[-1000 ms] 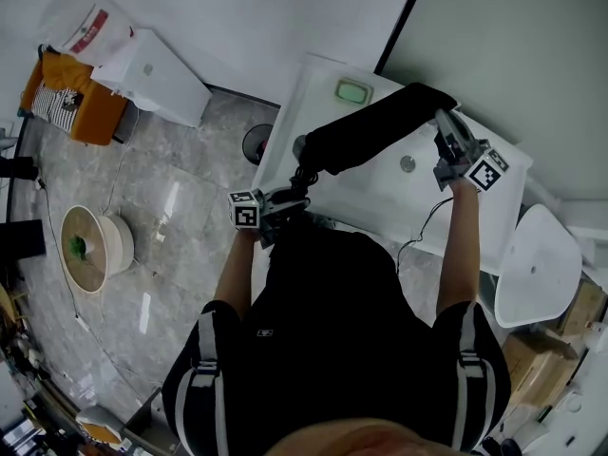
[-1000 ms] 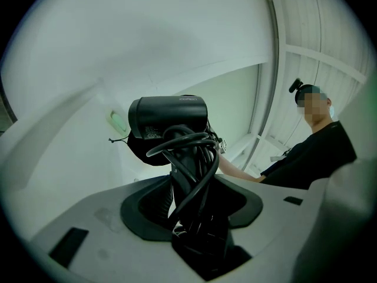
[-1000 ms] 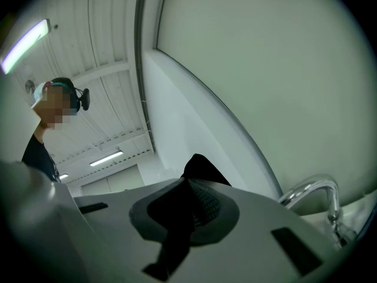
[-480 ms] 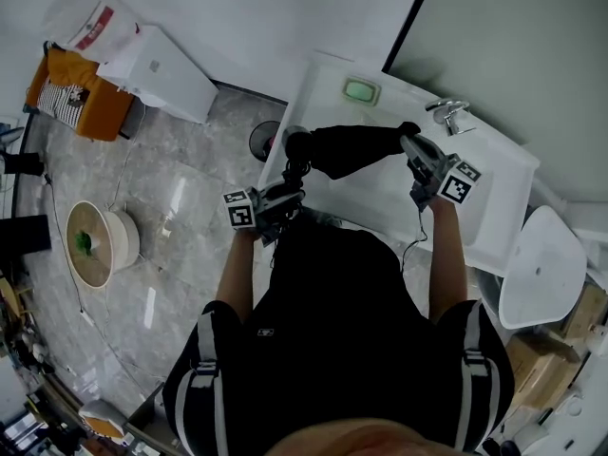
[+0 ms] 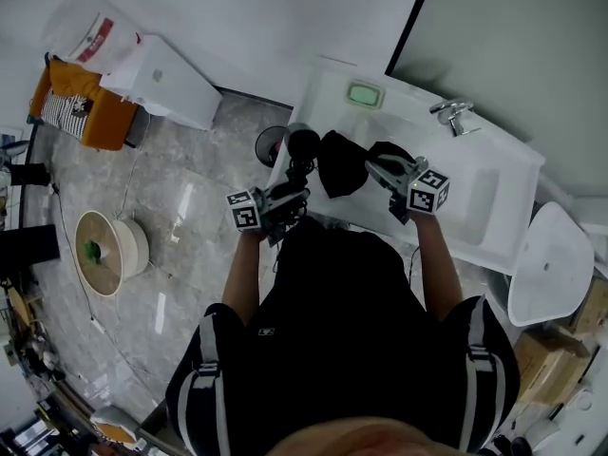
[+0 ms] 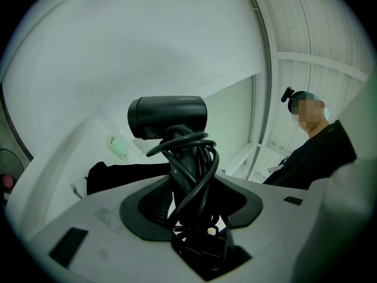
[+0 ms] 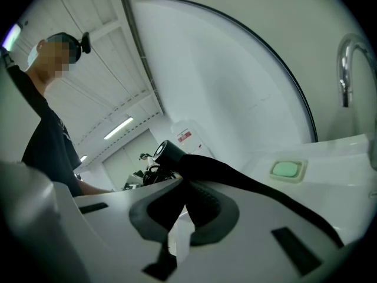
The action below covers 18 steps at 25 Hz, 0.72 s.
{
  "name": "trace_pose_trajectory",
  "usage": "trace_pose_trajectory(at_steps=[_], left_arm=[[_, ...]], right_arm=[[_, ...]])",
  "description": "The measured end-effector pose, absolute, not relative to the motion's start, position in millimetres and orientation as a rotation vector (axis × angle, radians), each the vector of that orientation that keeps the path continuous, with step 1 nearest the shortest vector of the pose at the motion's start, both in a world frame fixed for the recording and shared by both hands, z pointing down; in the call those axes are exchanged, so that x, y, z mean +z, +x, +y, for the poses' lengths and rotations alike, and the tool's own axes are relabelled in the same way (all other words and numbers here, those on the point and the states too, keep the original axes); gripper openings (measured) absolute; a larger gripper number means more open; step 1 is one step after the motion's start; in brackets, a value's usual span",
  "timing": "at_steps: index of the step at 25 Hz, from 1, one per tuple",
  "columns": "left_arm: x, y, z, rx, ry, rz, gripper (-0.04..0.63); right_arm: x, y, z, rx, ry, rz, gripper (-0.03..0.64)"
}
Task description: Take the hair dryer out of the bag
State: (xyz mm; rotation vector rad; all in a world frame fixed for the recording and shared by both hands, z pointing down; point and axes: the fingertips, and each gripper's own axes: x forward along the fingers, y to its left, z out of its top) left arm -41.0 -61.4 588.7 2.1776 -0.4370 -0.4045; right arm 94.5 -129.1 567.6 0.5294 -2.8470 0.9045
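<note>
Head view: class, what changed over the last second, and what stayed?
The right claw, shut on the bag, swung in toward the left claw, pulling the bag off the hair dryer, whose head is now bare. The left claw kept its grip on the dryer's handle.

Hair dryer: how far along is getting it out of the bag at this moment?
Done: the hair dryer looks fully out of the black bag. In hand: the left gripper clamps its cord-wrapped handle in its jaws, and the right gripper is shut on the limp bag beside it, by the sink counter. Left: only setting both down, if that is wanted.
</note>
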Motion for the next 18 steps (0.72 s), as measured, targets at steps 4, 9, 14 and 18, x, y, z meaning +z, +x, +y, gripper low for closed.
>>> trace_pose_trajectory(at_steps=[4, 9, 14, 18], left_arm=[[586, -45, -70, -0.390, 2.181, -0.478, 0.193], [584, -43, -79, -0.353, 2.191, -0.479, 0.193], [580, -36, -77, -0.350, 2.183, -0.449, 0.193], [579, -28, -75, -0.352, 2.178, -0.442, 0.193]], right_arm=[[580, 81, -120, 0.826, 0.519, -2.797, 0.064], [592, 68, -109, 0.812, 0.503, -2.786, 0.064], [594, 64, -100, 0.779, 0.510, -2.789, 0.064], [595, 70, -98, 0.756, 0.498, -2.786, 0.064]])
